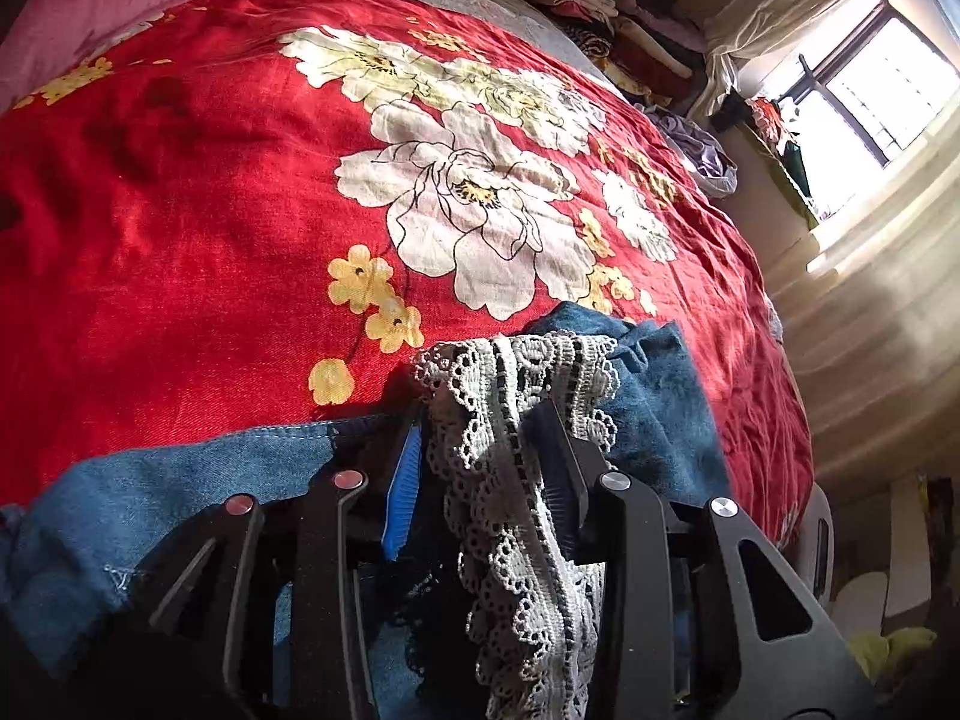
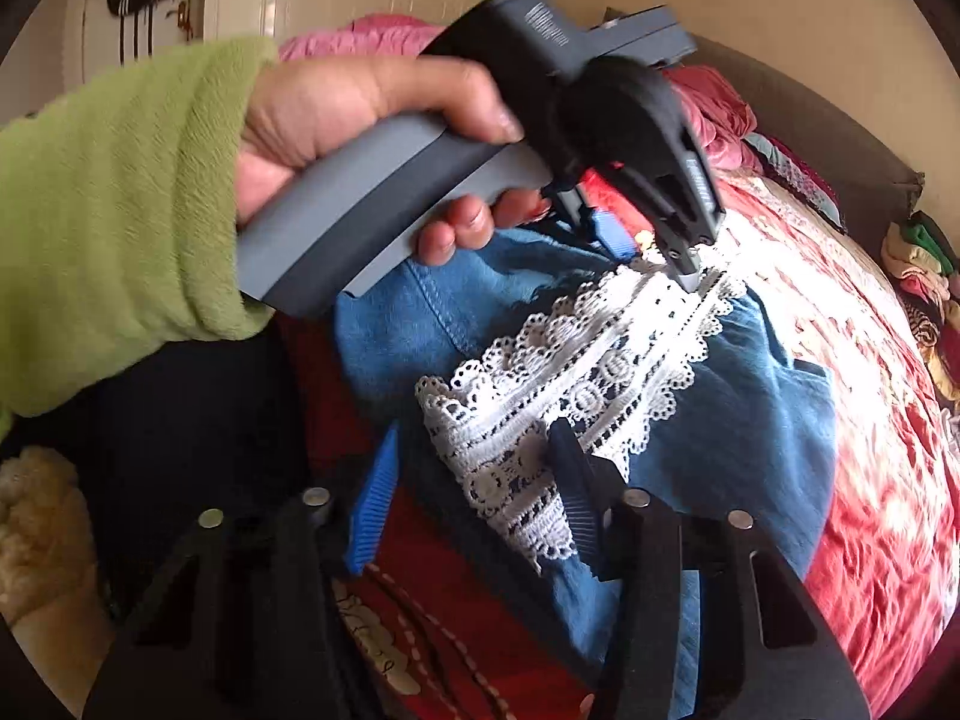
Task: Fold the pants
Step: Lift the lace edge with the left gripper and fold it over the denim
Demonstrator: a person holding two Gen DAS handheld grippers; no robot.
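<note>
I am holding the pants (image 1: 660,396) on the red bedspread (image 1: 180,240). My left gripper (image 1: 480,450) is pinching the lace hem (image 1: 522,420). My right gripper (image 2: 474,480) is gaping around the lace, which is running toward one o'clock.

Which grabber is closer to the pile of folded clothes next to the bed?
Left. In the right wrist view the left gripper sits at the lace trim's far end, toward the clothes pile; the right gripper is at the near end, farther away.
</note>
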